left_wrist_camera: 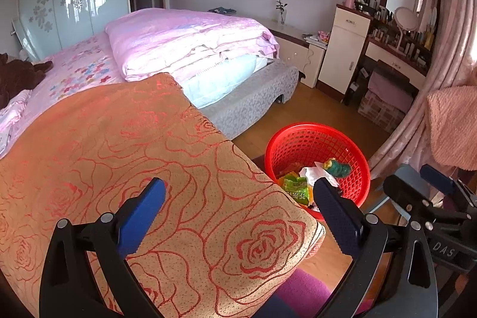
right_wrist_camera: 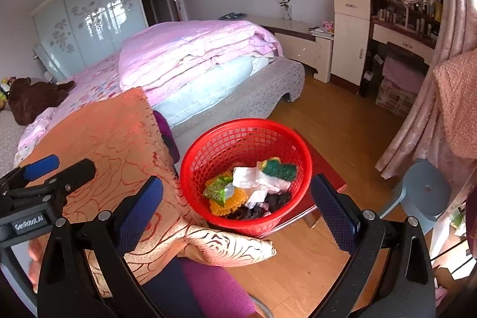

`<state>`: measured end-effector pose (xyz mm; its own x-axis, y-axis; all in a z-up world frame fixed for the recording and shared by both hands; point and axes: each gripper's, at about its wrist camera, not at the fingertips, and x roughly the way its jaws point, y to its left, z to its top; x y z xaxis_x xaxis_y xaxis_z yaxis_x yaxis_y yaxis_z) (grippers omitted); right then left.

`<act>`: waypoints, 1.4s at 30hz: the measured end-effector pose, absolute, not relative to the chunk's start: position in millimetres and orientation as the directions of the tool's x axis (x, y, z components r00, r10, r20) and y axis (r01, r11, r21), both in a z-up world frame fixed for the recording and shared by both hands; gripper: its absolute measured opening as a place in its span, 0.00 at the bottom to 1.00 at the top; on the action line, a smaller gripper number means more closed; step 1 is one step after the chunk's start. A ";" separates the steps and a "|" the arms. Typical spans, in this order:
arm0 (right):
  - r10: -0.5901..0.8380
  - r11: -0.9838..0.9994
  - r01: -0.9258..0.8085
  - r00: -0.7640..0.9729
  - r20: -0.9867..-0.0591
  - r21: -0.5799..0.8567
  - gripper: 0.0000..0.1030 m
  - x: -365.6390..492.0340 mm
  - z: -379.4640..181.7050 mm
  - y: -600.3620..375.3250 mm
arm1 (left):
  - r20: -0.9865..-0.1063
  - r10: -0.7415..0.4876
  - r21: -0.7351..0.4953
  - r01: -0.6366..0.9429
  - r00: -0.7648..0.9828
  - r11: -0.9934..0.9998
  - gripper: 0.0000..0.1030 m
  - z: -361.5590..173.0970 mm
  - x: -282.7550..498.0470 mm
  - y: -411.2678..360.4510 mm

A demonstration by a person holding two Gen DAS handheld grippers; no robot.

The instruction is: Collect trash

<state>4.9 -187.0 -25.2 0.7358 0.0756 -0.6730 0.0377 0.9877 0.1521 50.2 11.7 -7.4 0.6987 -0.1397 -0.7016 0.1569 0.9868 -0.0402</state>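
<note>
The bed lies behind the basket; a rose cloth covers the surface just left of it. The red basket holds white tissue, a green wrapper, a green scrubber and dark scraps. Left gripper gapes wide and empty above the cloth beside the basket; right gripper gapes wide and empty before the basket

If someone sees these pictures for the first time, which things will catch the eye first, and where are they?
The red mesh basket on the wooden floor stands out first, holding white crumpled paper, a green wrapper and a green scrubber. Left of it lies an orange rose-patterned cloth, and both open grippers, left and right, frame the scene.
</note>
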 end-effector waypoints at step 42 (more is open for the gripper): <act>0.075 0.987 0.040 0.738 -0.670 0.154 0.94 7.2 -19.8 -193.3 | -0.709 -0.132 -0.016 0.171 0.693 0.985 0.93 -12.1 44.0 4.4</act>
<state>7.2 -193.3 -19.8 0.7382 0.0750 -0.6704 0.0396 0.9873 0.1540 44.0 4.4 -12.1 0.6932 -0.1316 -0.7086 0.1706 0.9852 -0.0161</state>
